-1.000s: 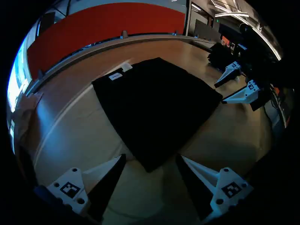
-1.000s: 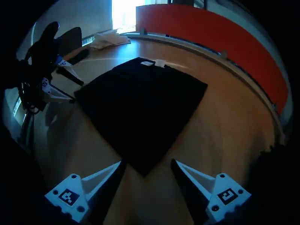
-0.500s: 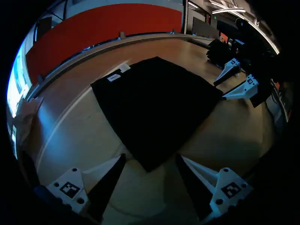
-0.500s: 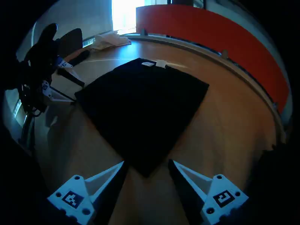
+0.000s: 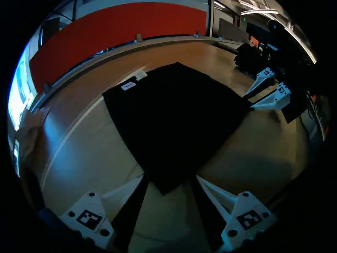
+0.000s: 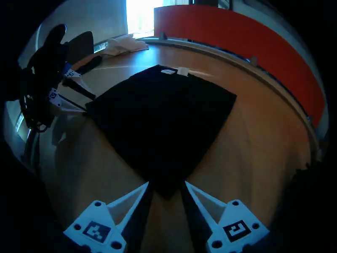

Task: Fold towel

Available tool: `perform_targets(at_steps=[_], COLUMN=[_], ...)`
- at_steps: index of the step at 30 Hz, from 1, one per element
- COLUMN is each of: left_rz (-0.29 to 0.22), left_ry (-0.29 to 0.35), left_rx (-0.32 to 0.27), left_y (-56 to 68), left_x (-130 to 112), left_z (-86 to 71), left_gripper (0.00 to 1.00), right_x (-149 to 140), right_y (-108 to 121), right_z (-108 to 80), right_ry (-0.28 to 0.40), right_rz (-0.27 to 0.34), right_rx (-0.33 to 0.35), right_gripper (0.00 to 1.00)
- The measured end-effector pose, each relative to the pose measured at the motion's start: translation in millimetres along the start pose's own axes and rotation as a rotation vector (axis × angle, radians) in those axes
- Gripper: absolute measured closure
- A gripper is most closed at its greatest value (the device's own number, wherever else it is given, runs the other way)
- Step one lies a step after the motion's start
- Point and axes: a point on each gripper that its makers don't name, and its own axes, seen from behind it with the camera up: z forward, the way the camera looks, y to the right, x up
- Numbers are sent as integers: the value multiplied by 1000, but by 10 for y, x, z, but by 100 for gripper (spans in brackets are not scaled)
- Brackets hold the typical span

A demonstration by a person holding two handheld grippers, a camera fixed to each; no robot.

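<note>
One flat towel (image 5: 175, 126), corner foremost

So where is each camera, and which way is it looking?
Left gripper view: rides on the left gripper, faces a towel corner on the table; own fingers show below, right gripper farther off.
Right gripper view: rides on the right gripper, faces another towel corner; own fingers below, left gripper farther off.
Shared: the towel, table, red wall.

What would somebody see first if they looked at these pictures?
A big black towel lies flat on the wooden table, with a bright red panel behind it. The left gripper and the right gripper each point at a towel corner, open on either side of it.
</note>
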Motion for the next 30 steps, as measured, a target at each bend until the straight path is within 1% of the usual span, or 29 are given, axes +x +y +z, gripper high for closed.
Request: perform_targets(at_steps=[2, 4, 10, 12, 14, 16, 24, 30], left_rz=[-5, -8, -14, -16, -22, -25, -32, -44], left_ry=[-2, -5, -15, -19, -22, -24, -29, -24], left_rx=[3, 6, 11, 15, 22, 26, 32, 34], left_y=[-1, -3, -6, -12, -19, -20, 5, 32], left_x=[-3, -3, 1, 0, -4, -6, -11, 18], left_z=[-3, -7, -13, -12, -12, -13, -31, -88], left_gripper=[36, 45, 51, 66, 73, 78, 84, 86], right_x=[-2, -5, -6, -6, -7, -5, 50, 142], right_y=[0, -1, -8, -16, -24, -33, -61, -52], right_z=[4, 8, 18, 20, 17, 7, -51, -133], right_ry=[-1, -2, -3, -3, -3, -3, 4, 29], right_rz=[2, 4, -4, -8, -6, -2, 29, 25], right_rx=[-1, -1, -7, -9, -9, -7, 11, 7], right_gripper=[61, 65, 74, 76, 76, 77, 82, 83])
